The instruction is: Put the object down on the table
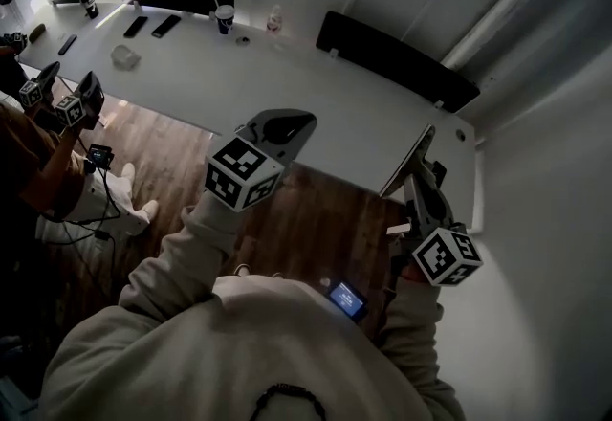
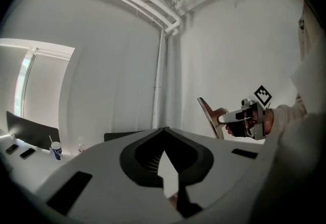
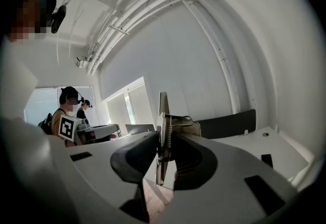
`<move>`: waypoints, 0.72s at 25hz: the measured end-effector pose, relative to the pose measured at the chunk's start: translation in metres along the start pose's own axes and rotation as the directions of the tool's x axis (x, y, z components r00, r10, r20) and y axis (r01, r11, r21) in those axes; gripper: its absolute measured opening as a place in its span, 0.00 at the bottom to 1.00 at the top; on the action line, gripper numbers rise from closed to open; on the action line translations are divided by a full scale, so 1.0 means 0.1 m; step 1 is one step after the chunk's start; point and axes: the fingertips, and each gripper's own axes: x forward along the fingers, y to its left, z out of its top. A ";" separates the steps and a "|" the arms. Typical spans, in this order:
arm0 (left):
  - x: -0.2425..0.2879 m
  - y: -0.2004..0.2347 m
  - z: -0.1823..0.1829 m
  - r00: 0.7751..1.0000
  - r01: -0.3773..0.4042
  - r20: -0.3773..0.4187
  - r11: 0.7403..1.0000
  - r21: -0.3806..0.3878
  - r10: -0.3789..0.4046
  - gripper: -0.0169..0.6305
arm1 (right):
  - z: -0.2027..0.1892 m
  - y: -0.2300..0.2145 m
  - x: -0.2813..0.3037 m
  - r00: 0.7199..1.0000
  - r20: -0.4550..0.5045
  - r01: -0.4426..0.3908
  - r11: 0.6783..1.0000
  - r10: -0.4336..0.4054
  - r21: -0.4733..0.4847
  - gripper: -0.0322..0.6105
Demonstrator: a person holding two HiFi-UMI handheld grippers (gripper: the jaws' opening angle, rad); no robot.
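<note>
A clipboard (image 1: 409, 161), a thin flat board with a sprung metal clip, is held upright and edge-on above the table's (image 1: 287, 75) near edge. My right gripper (image 1: 421, 185) is shut on it near the clip. In the right gripper view the clipboard (image 3: 163, 116) stands between the dark pads (image 3: 137, 159). From the left gripper view the clipboard (image 2: 209, 115) and the right gripper (image 2: 239, 116) show at the right. My left gripper (image 1: 287, 125) hangs over the floor just short of the table, its jaws together with nothing in them (image 2: 164, 134).
The long white table carries a cup (image 1: 224, 19), a bottle (image 1: 274, 22) and dark phones (image 1: 151, 26) at its far side. Black chair backs (image 1: 397, 60) line the far edge. Another person with grippers (image 1: 67, 105) stands at the left. A white wall (image 1: 545, 218) is at the right.
</note>
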 end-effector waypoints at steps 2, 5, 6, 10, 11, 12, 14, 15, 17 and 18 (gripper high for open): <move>-0.01 -0.06 -0.07 1.000 0.001 -0.010 1.000 0.001 -0.001 0.02 | -0.04 -0.03 0.00 1.000 -0.006 -0.007 1.000 0.007 -0.002 0.21; -0.03 -0.07 -0.12 1.000 -0.021 -0.018 1.000 0.007 0.021 0.02 | -0.07 -0.05 0.00 1.000 -0.014 -0.016 1.000 0.016 -0.003 0.21; -0.03 -0.07 -0.11 0.999 -0.032 -0.012 0.999 0.005 0.032 0.02 | -0.08 -0.06 -0.01 1.000 -0.020 -0.013 1.000 0.013 -0.010 0.21; 0.02 -0.16 -0.02 0.999 -0.041 0.016 0.999 0.014 0.041 0.02 | -0.13 -0.25 -0.07 0.999 -0.044 0.029 0.999 -0.031 -0.034 0.21; 0.04 -0.18 -0.02 0.999 -0.046 0.008 0.999 0.020 0.046 0.02 | -0.13 -0.33 -0.09 0.998 -0.043 0.035 0.999 -0.036 -0.026 0.21; 0.07 -0.18 -0.03 0.999 -0.054 -0.003 0.998 0.024 0.054 0.02 | -0.13 -0.40 -0.11 0.998 -0.041 0.037 0.999 -0.038 -0.016 0.21; 0.12 -0.19 -0.06 0.997 -0.072 -0.019 0.997 0.017 0.073 0.02 | -0.14 -0.52 -0.14 0.999 -0.038 0.028 1.000 -0.027 0.012 0.21; 0.13 -0.20 -0.07 0.997 -0.077 -0.022 0.997 0.010 0.078 0.02 | -0.16 -0.55 -0.16 0.999 -0.037 0.020 1.000 -0.019 0.025 0.21; 0.14 -0.28 -0.11 0.997 -0.073 -0.029 0.997 0.001 0.073 0.02 | -0.20 -0.59 -0.20 0.999 -0.036 0.007 0.999 -0.005 0.038 0.21; 0.13 -0.33 -0.14 0.997 -0.067 -0.035 0.998 -0.002 0.067 0.02 | -0.22 -0.61 -0.23 0.999 -0.035 0.001 0.999 0.000 0.041 0.21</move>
